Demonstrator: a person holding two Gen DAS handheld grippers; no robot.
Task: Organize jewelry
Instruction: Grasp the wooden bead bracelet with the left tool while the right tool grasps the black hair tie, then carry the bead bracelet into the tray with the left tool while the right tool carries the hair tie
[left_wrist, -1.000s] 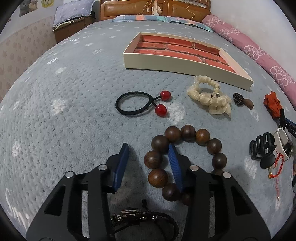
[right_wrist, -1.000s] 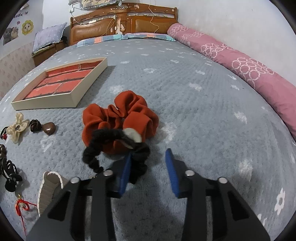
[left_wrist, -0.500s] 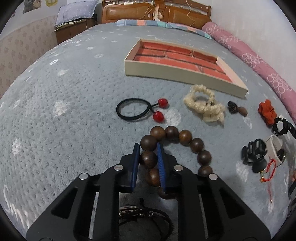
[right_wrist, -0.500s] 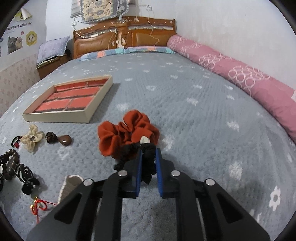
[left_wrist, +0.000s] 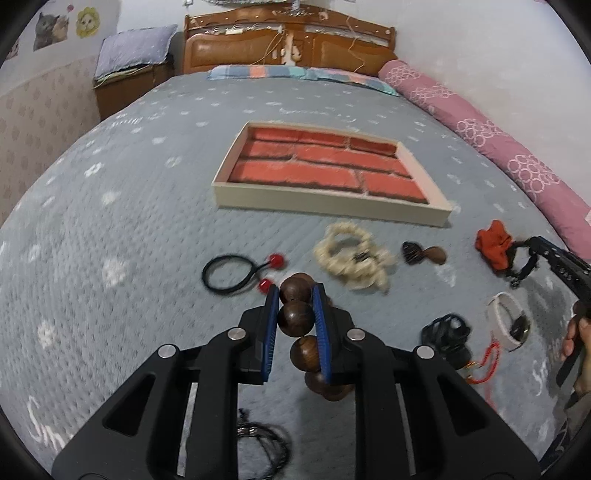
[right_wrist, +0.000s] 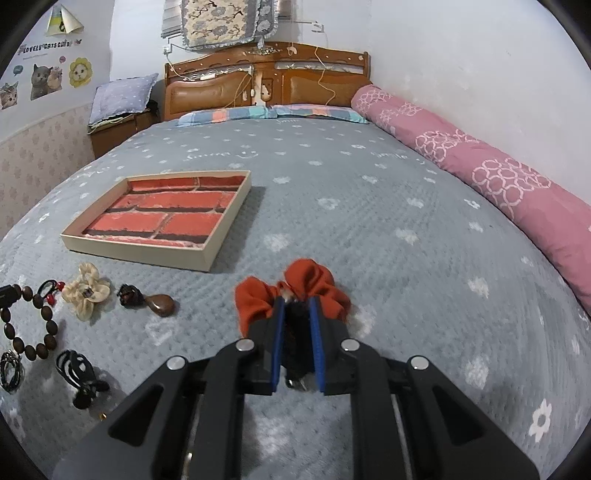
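My left claw (left_wrist: 295, 291) is clenched on one bead bracelet (left_wrist: 296, 320) — my right claw (right_wrist: 296, 301) grips one black hair tie (right_wrist: 295, 332). One tray (left_wrist: 325, 202) on the bed.

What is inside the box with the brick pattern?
Nothing: the box shows only its red brick-print floor. Its near wall hides a thin strip of that floor, so something very flat there could not be seen.

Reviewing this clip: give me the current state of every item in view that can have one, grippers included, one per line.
Left gripper: shut on the wooden bead bracelet, beads dangling below.
Right gripper: shut on the black hair tie.
Orange scrunchie: partly behind the right gripper; lifted or lying, cannot tell.
Tray: empty, flat on the bed.
Cherry hair tie: lying on the bed.
Cream scrunchie: lying on the bed.
Black claw clip: on the bed, shut.
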